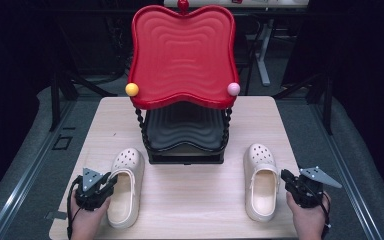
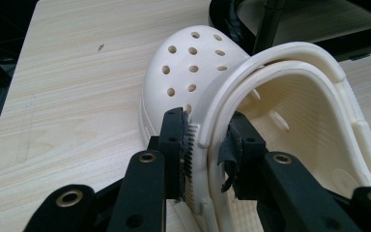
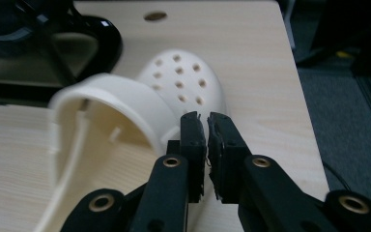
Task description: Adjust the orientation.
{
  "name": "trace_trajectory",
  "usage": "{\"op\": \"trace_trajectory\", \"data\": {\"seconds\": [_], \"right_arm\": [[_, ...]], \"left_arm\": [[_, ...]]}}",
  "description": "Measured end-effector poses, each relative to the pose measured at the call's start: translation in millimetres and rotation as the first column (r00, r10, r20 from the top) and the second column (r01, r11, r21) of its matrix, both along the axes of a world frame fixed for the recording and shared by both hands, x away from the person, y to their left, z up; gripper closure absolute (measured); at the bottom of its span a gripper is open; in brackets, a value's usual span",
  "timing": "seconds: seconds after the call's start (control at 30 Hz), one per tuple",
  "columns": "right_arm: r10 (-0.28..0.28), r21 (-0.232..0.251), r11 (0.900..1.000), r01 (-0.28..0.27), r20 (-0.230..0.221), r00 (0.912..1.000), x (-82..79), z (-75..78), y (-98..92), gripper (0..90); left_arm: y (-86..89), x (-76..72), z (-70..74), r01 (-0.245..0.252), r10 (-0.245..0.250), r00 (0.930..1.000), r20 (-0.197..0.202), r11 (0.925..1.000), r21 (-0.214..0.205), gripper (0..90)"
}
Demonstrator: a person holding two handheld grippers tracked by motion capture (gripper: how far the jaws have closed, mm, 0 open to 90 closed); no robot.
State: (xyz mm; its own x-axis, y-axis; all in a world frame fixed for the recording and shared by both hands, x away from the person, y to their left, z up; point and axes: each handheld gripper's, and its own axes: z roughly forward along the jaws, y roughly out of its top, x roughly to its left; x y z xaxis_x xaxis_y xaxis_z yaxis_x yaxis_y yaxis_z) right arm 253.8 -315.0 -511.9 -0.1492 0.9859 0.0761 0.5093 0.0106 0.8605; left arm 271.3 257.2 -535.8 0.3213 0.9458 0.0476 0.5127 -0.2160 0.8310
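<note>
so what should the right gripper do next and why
Probably open wider and move onto the rim of the right shoe. The right gripper has its jaws nearly together beside that shoe with nothing between them, while the left gripper already clamps the left shoe by its wall.

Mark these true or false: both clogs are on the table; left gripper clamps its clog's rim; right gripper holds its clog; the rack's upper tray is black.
1. Both clogs lie on the table. True.
2. The left gripper clamps the left clog at its rim. True.
3. The right gripper holds the right clog. False: nothing is between its nearly closed jaws.
4. The upper tray is black. False: red; the lower tray is black.
</note>
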Motion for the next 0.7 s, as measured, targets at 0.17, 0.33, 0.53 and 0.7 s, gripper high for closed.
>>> {"op": "trace_trajectory", "data": {"seconds": [0.17,0.33,0.53,0.7], "right_arm": [[0.045,0.003,0.9990,-0.045,0.060,0.9972,-8.4,11.1,13.4,85.9],[0.060,-0.038,0.9976,-0.058,0.042,0.9973,-2.3,3.5,17.8,86.4],[0.066,-0.034,0.9973,-0.066,0.009,0.9978,6.2,-4.0,14.6,87.9],[0.059,-0.025,0.9980,-0.058,0.021,0.9981,3.6,-1.8,14.0,80.7]], "left_arm": [[-1.0,-0.5,-0.4,0.001,-0.001,1.0000,0.007,1.0000,0.006,71.7],[0.0,-0.4,-0.4,0.004,-0.004,1.0000,0.003,1.0000,0.003,71.7],[-0.7,-0.6,-0.6,0.003,-0.003,1.0000,0.006,1.0000,0.004,71.6],[-1.7,-1.0,-0.9,0.004,-0.004,0.9999,0.011,1.0000,0.006,71.5]]}}
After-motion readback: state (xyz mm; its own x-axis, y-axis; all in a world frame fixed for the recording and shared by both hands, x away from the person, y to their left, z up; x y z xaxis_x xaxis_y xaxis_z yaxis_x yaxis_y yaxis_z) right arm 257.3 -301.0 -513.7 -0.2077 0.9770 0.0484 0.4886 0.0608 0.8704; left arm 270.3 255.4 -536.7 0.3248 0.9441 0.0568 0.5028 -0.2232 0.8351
